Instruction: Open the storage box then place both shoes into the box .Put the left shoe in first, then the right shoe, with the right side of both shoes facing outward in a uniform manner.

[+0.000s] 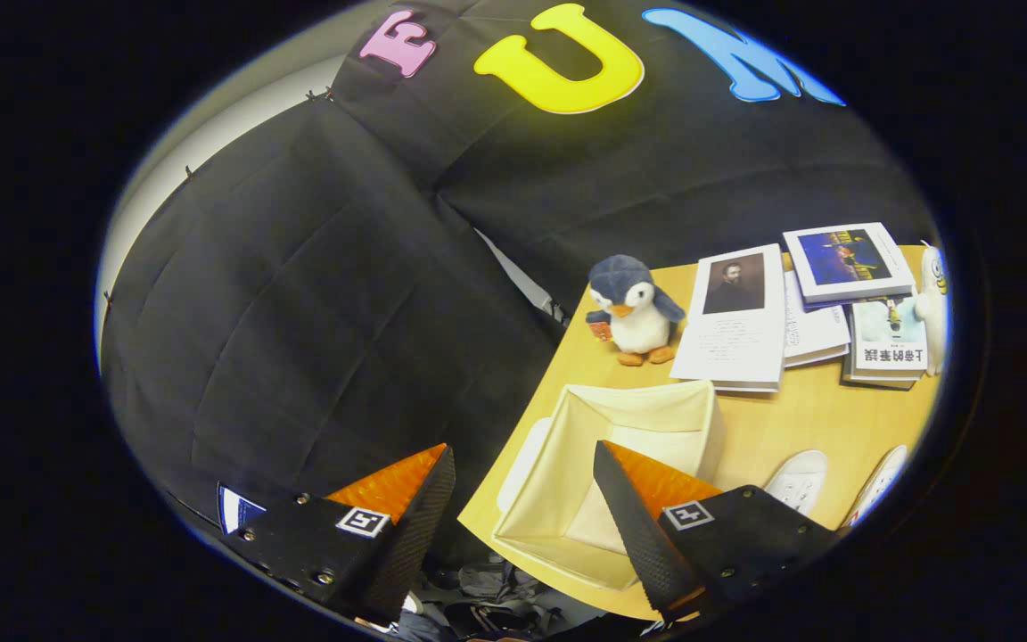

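Observation:
A cream fabric storage box (567, 526) stands open-topped and empty near the corner of the wooden table (799, 419). A white flat piece (518, 473), perhaps its lid, pokes out at the box's left side. Two white shoes lie to the right of the box, one (797, 480) close to it and one (879, 481) farther right, both partly hidden behind my finger. My gripper (522, 450) hovers open above the table's corner with nothing between its fingers. The right finger (647, 508) overlaps the box, and the left finger (389, 508) hangs past the table's edge.
A plush penguin (634, 308) stands on the table just beyond the box. Several books (736, 321) lie spread behind and to its right, next to a white plush toy (931, 303). Black cloth walls surround the table, with clutter on the floor (496, 606) below.

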`<state>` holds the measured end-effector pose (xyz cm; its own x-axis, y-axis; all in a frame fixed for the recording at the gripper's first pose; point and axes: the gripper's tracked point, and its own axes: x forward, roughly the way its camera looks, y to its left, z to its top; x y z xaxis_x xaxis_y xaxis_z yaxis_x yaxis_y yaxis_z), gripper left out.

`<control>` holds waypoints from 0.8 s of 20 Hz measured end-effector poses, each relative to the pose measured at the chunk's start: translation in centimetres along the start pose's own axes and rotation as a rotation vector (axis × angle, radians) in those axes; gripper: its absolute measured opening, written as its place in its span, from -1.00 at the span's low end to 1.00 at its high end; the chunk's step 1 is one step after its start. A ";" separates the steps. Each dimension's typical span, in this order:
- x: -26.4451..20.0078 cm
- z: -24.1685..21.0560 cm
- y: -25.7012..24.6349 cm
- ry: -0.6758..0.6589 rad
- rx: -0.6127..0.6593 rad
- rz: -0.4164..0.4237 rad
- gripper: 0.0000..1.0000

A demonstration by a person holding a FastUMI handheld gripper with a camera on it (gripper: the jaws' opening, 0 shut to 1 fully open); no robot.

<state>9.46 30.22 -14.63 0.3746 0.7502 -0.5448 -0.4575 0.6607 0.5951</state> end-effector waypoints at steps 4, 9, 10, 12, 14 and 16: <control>-2.7 -1.7 -5.6 0.016 0.002 -0.108 0.91; -5.5 -6.7 -13.5 0.103 0.092 -0.255 0.92; -6.0 -8.0 -15.1 0.131 0.115 -0.282 0.91; -6.4 -10.1 -17.7 0.175 0.164 -0.317 0.89; -7.0 -11.9 -19.5 0.206 0.207 -0.345 0.86; -7.3 -13.1 -21.2 0.232 0.225 -0.369 0.85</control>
<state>5.83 10.45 -31.02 0.2777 0.4566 -0.8452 -0.1328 0.8896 0.4370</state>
